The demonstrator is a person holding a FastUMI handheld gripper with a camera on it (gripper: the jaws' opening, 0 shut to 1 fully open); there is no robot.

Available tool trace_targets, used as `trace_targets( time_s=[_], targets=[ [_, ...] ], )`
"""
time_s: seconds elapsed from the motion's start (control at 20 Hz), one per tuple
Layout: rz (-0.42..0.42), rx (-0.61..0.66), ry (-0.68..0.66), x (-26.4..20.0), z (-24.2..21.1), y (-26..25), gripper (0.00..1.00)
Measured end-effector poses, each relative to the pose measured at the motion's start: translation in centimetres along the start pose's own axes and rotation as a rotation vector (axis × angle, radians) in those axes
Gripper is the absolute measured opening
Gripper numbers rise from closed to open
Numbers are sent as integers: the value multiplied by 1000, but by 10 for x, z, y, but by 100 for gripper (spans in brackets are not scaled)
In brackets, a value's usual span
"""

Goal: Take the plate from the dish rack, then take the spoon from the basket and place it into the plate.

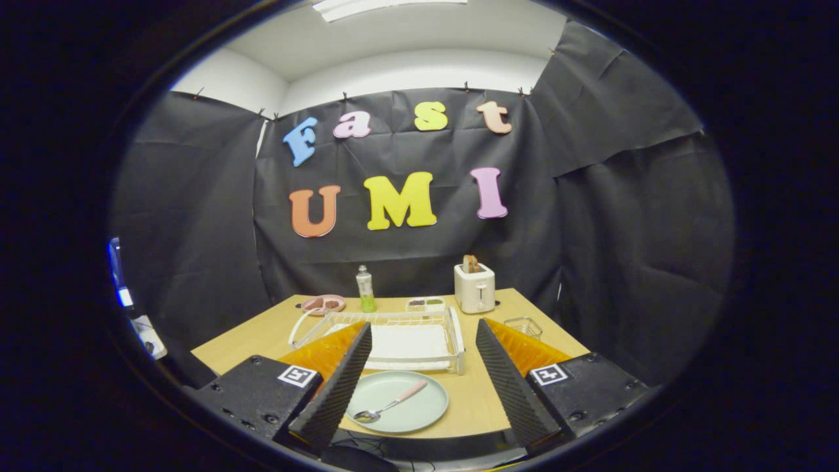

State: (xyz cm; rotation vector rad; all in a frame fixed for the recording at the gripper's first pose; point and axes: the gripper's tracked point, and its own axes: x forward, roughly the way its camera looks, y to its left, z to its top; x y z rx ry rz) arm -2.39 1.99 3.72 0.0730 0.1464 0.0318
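Note:
A pale green plate [409,401] lies flat on the wooden table [249,341], near its front edge and between my two fingers. In the plate rests a spoon [391,403] with a pink handle and a metal bowl, lying at a slant. The white dish rack [406,337] stands just beyond the plate. A small wire basket [524,326] sits beyond my right finger. My gripper [419,377] is open, raised above the table, with nothing between its ribbed black fingers [337,387].
At the back of the table stand a white toaster [474,288] with bread in it, a green-filled bottle [365,290], a pink dish [324,304] and a small divided tray [425,304]. Black cloth walls close in the booth.

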Motion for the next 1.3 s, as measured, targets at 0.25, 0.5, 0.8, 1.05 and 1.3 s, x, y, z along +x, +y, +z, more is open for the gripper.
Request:
trace_targets(
  time_s=[0.25,0.5,0.8,1.05,1.3],
  targets=[
    [-2,-35,22,-15,4,-6,100],
    [-17,-75,26,-27,4,-9,100],
    [-29,-86,27,-36,2,-16,100],
    [-28,-83,18,-42,3,-24,100],
    [-29,-89,23,-47,5,-35,100]
  ],
)
